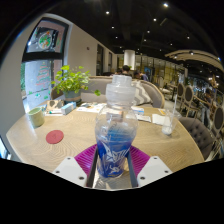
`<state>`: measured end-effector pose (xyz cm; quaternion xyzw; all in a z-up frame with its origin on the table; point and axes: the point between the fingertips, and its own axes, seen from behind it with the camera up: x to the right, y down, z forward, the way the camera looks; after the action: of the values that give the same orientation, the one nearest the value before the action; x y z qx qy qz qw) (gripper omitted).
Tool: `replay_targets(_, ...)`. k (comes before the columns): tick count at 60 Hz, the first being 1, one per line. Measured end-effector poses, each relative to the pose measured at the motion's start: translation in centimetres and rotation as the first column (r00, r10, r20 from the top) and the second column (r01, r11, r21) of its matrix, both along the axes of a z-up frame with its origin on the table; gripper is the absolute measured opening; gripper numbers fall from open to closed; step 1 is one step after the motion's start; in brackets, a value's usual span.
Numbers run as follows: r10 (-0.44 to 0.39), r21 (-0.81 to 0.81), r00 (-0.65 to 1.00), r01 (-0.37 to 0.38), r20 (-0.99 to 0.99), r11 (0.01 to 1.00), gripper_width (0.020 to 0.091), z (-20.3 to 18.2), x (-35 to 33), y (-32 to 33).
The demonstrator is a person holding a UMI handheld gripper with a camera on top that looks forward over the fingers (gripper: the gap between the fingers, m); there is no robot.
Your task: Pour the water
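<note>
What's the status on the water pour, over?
Claw shut on water bottle, bottle upright, cap on. Glass cup beyond, to the right on the table. Red coaster left. Path looks clear.

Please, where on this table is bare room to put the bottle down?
Bare wood lies between the clear plastic bottle, held in the jaws, and the round red coaster. More lies before the small clear glass. Around the potted green plant it is crowded.
</note>
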<state>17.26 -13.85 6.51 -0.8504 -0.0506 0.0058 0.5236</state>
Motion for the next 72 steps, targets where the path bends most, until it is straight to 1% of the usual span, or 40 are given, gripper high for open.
replay_targets(4, -0.010, 0.011, 1.000, 0.010, -0.015, 1.000, 0.0482, 0.2, -0.1, 0.2)
replay_targets(8, -0.018, 0.019, 1.000, 0.018, -0.014, 1.000, 0.0433, -0.1, 0.8, 0.8)
replay_targets(9, -0.023, 0.018, 1.000, 0.023, -0.013, 1.000, 0.0421, 0.2, 0.1, 0.6)
replay_targets(12, -0.035, 0.015, 0.999, 0.034, 0.004, 0.999, 0.0400, 0.4, 0.0, 0.5)
replay_targets(14, -0.041, 0.015, 0.999, 0.040, 0.021, 0.999, 0.0400, 0.4, -0.1, 0.5)
replay_targets(16, -0.044, 0.012, 0.998, 0.044, 0.037, 0.999, 0.0382, 0.5, -0.3, 0.6)
replay_targets(21, -0.072, -0.002, 0.994, 0.072, 0.085, 0.997, 0.0382, 0.6, -0.2, 0.8)
replay_targets(27, -0.108, 0.028, 0.979, 0.105, 0.172, 0.994, 0.0383, 3.4, -0.5, 1.8)
replay_targets(32, -0.137, 0.069, 0.951, 0.123, 0.277, 0.990, 0.0382, 7.4, -1.7, 3.2)
replay_targets(35, -0.148, 0.104, 0.924, 0.118, 0.352, 0.988, 0.0383, 10.1, -3.3, 4.2)
replay_targets(39, -0.152, 0.155, 0.865, 0.087, 0.478, 0.984, 0.0383, 13.8, -5.9, 5.9)
replay_targets(44, -0.152, 0.206, 0.746, 0.019, 0.649, 0.978, 0.0383, 17.9, -10.1, 8.1)
replay_targets(49, -0.140, 0.215, 0.578, -0.064, 0.804, 0.974, 0.0380, 20.8, -14.8, 9.9)
replay_targets(52, -0.124, 0.203, 0.469, -0.122, 0.874, 0.972, 0.0380, 21.6, -18.0, 11.2)
replay_targets(58, -0.081, 0.138, 0.241, -0.230, 0.967, 0.963, 0.0380, 21.6, -23.8, 12.9)
replay_targets(62, -0.053, 0.072, 0.076, -0.277, 0.996, 0.958, 0.0379, 20.7, -26.9, 13.9)
replay_targets(63, -0.052, 0.061, 0.039, -0.292, 0.998, 0.955, 0.0379, 19.8, -27.7, 14.6)
replay_targets(69, -0.011, -0.062, -0.214, -0.328, 0.977, 0.943, 0.0378, 17.5, -30.8, 15.8)
replay_targets(72, 0.010, -0.124, -0.334, -0.322, 0.942, 0.939, 0.0379, 16.3, -31.6, 16.1)
